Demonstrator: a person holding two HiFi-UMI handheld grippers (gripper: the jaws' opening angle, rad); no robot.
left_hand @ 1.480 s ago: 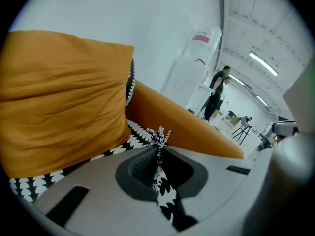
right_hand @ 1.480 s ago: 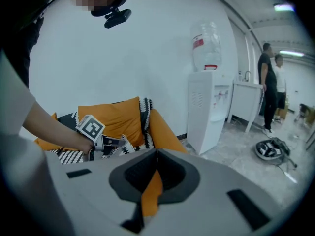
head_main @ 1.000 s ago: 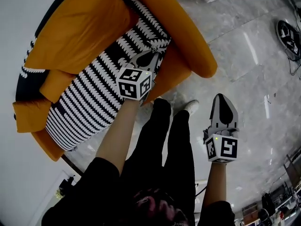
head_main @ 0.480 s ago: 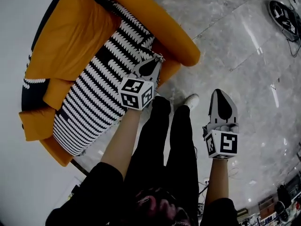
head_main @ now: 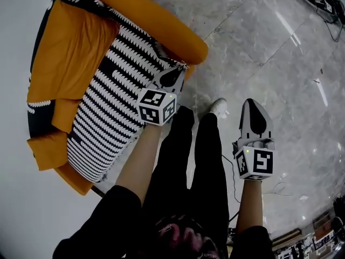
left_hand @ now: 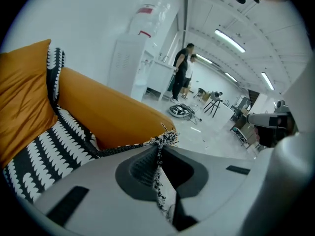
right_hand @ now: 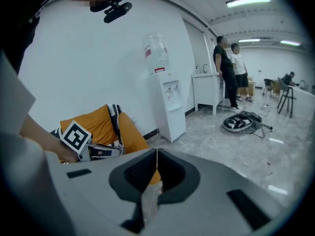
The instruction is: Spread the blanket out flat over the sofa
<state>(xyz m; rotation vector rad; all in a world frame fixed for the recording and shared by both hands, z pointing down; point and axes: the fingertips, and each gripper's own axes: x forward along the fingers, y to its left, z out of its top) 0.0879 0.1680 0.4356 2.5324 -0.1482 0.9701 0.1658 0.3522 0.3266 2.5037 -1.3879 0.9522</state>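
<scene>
— Starting with the left gripper (head_main: 179,69): fingers?
— Clamped tight on a fringed corner of the blanket (head_main: 108,109), right at the front edge of the sofa (head_main: 161,31), just beside the rounded armrest.
— And the rest of the blanket?
— Lying in black-and-white stripes across the seat, showing again at the back edge past the orange cushion (head_main: 70,53).
— Now the right gripper (head_main: 252,103)?
— Clenched on nothing, with fingers pressed together, held over the marble floor (head_main: 259,47), well apart from the sofa and beside the person's legs (head_main: 199,161).
</scene>
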